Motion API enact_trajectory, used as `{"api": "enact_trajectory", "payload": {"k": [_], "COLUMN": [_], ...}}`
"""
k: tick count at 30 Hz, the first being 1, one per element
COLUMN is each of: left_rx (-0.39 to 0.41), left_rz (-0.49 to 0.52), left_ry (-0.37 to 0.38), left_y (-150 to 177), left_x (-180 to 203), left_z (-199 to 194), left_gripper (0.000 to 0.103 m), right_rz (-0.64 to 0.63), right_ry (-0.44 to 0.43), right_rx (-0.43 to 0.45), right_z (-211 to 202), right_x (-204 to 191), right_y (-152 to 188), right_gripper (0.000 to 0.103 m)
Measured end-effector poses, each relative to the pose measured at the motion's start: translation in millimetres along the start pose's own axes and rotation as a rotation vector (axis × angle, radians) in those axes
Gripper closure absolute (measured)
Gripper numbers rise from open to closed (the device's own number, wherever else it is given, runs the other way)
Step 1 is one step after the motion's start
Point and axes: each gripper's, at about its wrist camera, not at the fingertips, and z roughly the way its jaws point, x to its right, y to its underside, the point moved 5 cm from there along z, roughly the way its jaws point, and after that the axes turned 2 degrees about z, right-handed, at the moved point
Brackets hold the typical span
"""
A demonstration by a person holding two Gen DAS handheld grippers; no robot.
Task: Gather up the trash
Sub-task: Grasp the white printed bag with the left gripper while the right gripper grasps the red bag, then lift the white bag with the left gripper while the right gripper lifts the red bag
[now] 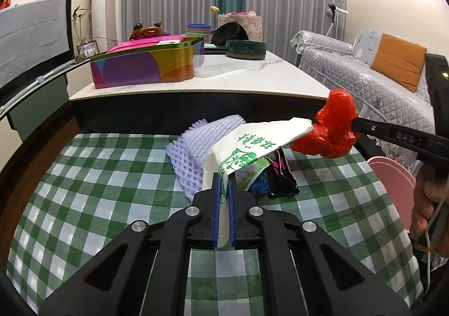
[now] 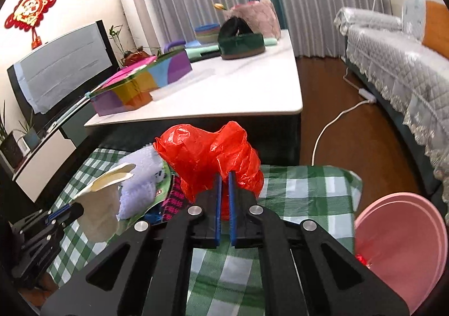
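Observation:
My left gripper (image 1: 223, 180) is shut on a white paper bag (image 1: 252, 147) printed with a green panda, lifted over the green checked cloth (image 1: 98, 175). My right gripper (image 2: 224, 175) is shut on a crumpled red plastic bag (image 2: 213, 153), held above the cloth; the red bag also shows in the left wrist view (image 1: 331, 131). A purple foam fruit net (image 1: 193, 153) and a black and pink snack wrapper (image 1: 280, 178) lie under the white bag. A pink bin (image 2: 398, 243) stands at the right with something red inside.
A white table (image 1: 252, 75) stands behind with a colourful tin box (image 1: 146, 66), a dark green round container (image 1: 245, 49) and stacked bowls. A grey covered sofa (image 1: 364, 75) is at the right. A TV (image 2: 61, 63) is at the left. A white cable (image 2: 331, 125) crosses the wooden floor.

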Motion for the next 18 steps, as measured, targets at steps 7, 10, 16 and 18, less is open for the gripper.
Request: {"api": "enact_trajectory", "payload": {"k": [7, 10, 16, 18], "left_rx": [0.031, 0.038, 0.054, 0.058], "left_rz": [-0.012, -0.015, -0.012, -0.014], "left_ry": [0.018, 0.030, 0.055, 0.061], "left_y": [-5.2, -6.4, -8.7, -9.4], "left_x": [-0.1, 1.6, 6.8, 7.7], "left_z": [-22.6, -29.9, -40.5, -43.1], "left_gripper": [0.098, 0.098, 0.098, 0.098], "right_rz": [-0.049, -0.075, -0.090, -0.096], "right_ry": [0.025, 0.043, 0.065, 0.069], "right_rx": [0.036, 0.043, 0.066, 0.080], "right_z": [-36.3, -51.0, -86.3, -97.1], "right_x": [-12.7, -17.2, -19.0, -18.7], "right_y": [-3.6, -4.5, -10.1, -12.0], "right_gripper": [0.098, 0.098, 0.098, 0.098]}}
